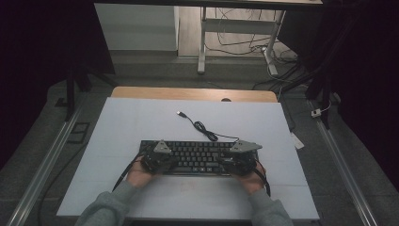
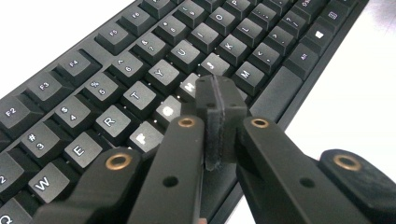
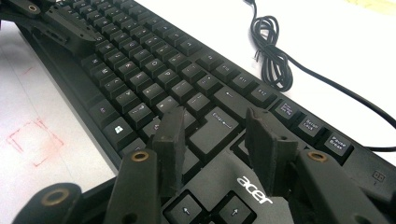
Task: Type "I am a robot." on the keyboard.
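A black Acer keyboard (image 1: pixel 197 151) lies on the white mat near the person's side of the table. Its black cable (image 1: pixel 203 128) runs in a loose bundle toward the far side and ends in a USB plug (image 1: pixel 180 113). My left gripper (image 1: pixel 162 157) hovers over the keyboard's left half. In the left gripper view its jaws are pressed together with nothing between them, and its tip (image 2: pixel 217 93) stands just above the keys (image 2: pixel 135 60) of the middle letter rows. My right gripper (image 3: pixel 215 119) is open over the Enter key (image 3: pixel 217 128), which it does not grip. The right gripper (image 1: pixel 237 157) sits over the keyboard's right half.
The white mat (image 1: pixel 141 122) covers a wooden table (image 1: pixel 188 93). A faint red square (image 3: pixel 35 140) is drawn on the mat in front of the keyboard. Beyond the table stand white desk legs (image 1: pixel 202 42) with loose floor cables. Metal rails (image 1: pixel 346 169) flank the table.
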`<state>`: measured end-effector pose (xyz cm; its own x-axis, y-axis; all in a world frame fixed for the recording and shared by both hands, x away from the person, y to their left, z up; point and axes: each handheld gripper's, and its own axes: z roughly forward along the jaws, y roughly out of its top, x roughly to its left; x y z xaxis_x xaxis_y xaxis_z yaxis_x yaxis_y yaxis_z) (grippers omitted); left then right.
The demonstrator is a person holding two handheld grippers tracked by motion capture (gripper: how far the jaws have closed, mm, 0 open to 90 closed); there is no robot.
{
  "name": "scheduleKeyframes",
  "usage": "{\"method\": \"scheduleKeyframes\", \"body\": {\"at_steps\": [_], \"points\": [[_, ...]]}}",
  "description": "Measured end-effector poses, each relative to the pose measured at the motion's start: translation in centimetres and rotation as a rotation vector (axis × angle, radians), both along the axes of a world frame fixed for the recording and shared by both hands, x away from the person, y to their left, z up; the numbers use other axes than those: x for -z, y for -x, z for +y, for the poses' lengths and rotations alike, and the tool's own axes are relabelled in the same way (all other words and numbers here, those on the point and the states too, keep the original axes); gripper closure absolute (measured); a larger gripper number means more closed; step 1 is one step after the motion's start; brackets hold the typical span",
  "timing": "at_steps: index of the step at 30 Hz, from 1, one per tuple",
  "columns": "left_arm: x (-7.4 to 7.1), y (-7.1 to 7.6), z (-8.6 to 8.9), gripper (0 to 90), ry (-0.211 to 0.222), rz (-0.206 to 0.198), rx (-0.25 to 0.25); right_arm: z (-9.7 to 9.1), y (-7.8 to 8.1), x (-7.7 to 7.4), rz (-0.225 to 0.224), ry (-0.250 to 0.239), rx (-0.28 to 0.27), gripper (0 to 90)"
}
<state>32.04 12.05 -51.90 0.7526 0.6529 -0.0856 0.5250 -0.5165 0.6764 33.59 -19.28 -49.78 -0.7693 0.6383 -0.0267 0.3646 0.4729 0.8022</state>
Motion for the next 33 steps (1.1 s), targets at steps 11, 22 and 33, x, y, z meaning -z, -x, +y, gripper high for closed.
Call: {"method": "scheduleKeyframes", "body": {"at_steps": [11, 22, 33], "points": [[-0.2, 0.1, 0.1, 88.8, 0.005, -0.009, -0.003, 0.0, 0.0, -0.1, -0.005, 0.001, 0.0, 58.0], [-2.6, 0.4, 3.2, 55.0, 0.148, -0.074, -0.102, 0.0, 0.0, -0.1, -0.006, 0.001, 0.001, 57.6], [-2.7, 0.2, 4.3, 37.9, 0.133, -0.07, -0.135, 0.0, 0.0, -0.1, -0.008, 0.002, 0.001, 57.3]]}}
